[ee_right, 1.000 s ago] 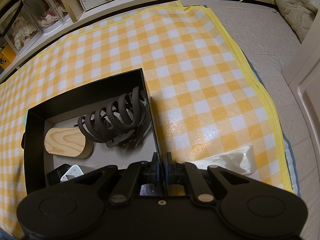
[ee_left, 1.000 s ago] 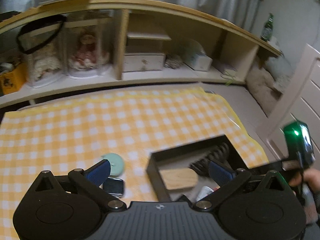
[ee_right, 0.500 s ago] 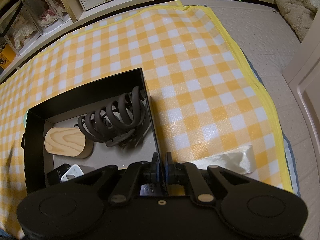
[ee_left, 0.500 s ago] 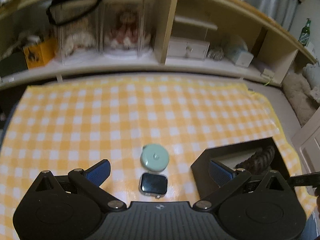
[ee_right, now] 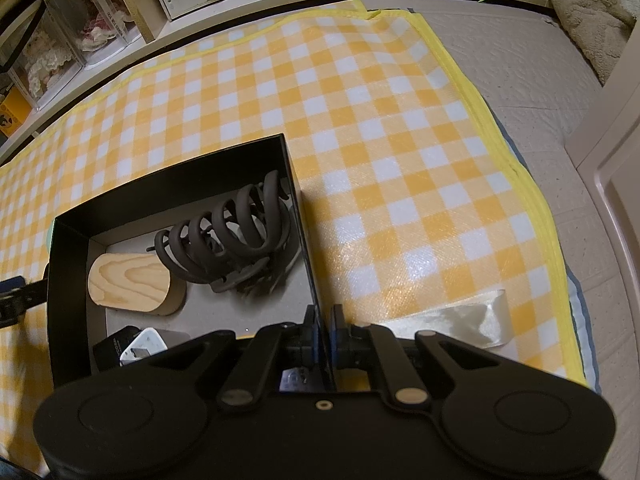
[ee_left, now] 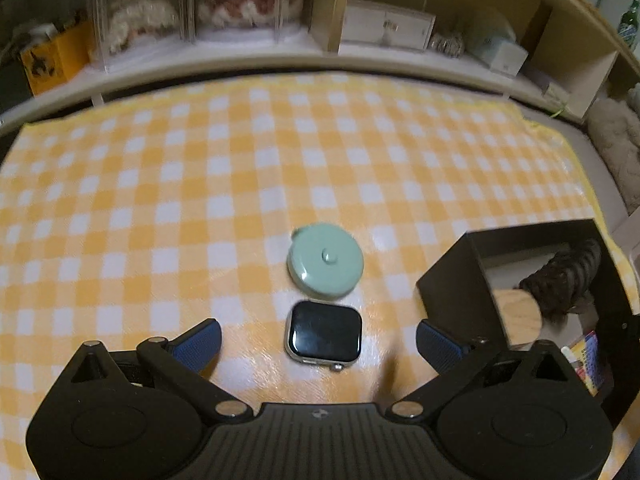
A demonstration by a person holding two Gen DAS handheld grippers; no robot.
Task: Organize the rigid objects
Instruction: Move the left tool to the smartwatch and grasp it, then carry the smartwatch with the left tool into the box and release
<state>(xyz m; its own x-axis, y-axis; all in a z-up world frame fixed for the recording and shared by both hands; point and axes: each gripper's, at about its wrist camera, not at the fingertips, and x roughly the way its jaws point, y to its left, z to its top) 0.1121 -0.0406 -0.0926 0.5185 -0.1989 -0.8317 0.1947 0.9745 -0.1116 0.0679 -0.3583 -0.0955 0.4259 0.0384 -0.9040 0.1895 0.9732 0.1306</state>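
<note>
The left claw [ee_left: 318, 338] has swung from the black box [ee_right: 176, 196] to hang wide open over the watch [ee_left: 323, 333], which lies beside the green tape measure [ee_left: 326, 263]; pickup appears next. The right claw [ee_right: 323, 334] stays clamped on the box wall.

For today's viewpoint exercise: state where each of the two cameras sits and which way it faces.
Left wrist: behind the open left gripper, looking down at the smartwatch and green round case.
Right wrist: behind the right gripper, shut on the black box wall.
Shared: box, wooden block, hair claw, checked cloth.
</note>
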